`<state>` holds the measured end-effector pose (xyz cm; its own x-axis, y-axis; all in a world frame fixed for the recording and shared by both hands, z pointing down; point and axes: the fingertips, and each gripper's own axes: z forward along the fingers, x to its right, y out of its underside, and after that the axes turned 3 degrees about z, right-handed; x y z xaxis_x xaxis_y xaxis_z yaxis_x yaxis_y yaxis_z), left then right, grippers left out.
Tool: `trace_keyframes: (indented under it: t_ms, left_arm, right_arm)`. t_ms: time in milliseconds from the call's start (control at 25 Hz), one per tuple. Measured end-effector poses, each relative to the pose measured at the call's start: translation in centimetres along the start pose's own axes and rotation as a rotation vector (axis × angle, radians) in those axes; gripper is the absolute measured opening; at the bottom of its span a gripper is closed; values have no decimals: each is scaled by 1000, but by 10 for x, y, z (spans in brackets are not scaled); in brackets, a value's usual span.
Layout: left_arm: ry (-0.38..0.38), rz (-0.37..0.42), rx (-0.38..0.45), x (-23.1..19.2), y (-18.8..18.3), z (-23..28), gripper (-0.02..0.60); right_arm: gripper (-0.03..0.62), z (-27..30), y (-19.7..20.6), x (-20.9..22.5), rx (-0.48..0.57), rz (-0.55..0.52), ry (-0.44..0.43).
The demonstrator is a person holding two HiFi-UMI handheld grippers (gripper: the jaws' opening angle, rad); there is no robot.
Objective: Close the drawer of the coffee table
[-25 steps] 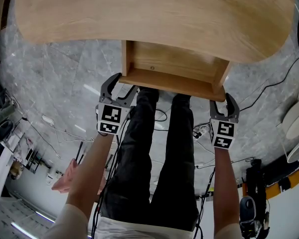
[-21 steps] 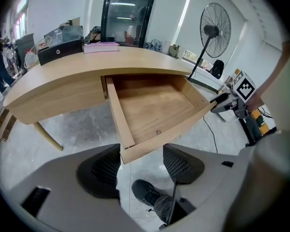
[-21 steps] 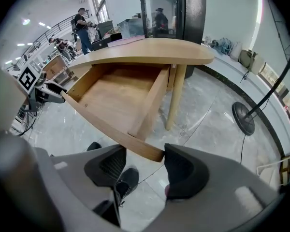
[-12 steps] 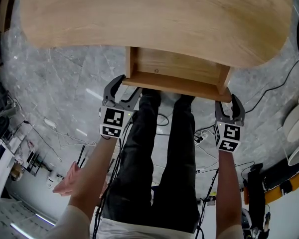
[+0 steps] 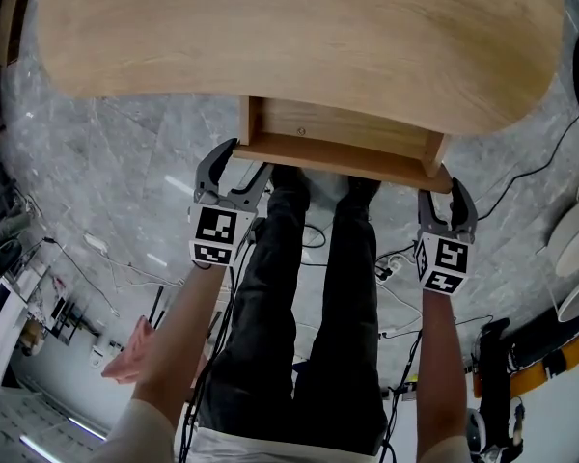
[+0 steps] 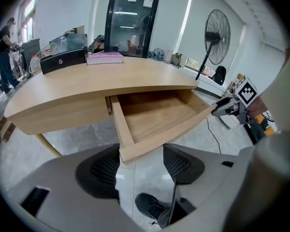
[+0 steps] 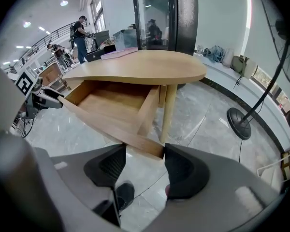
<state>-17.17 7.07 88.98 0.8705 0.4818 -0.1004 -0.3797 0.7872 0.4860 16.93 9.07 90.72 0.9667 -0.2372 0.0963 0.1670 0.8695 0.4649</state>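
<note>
Left hand-held gripper (image 5: 243, 159) and right hand-held gripper (image 5: 444, 196) are held unclenched astride the drawer (image 5: 357, 128) corners; jamming could be caused by uneven pushing.

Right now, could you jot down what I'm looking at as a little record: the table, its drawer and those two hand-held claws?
table: pale wooden coffee table with a curved top
drawer: drawer partly pulled out, nothing seen inside
left gripper: left gripper, jaws apart, the left corner of the drawer front between them
right gripper: right gripper, jaws apart, the right corner of the drawer front between them
person: legs below the drawer
floor: grey marble floor
</note>
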Motion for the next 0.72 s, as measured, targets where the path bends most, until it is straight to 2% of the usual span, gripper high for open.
trace_keyframes:
  t_ms: [200, 440, 720]
  left_arm:
    - [-31, -32, 31, -5, -11, 3, 282]
    - [-92, -163, 90, -15, -20, 9, 284]
    - [-137, -195, 183, -29, -32, 17, 312]
  right_arm:
    - [262, 4, -11, 6, 37, 16, 13]
    - [267, 11, -26, 10, 96, 94, 19]
    - [305, 20, -40, 18, 165, 136, 40]
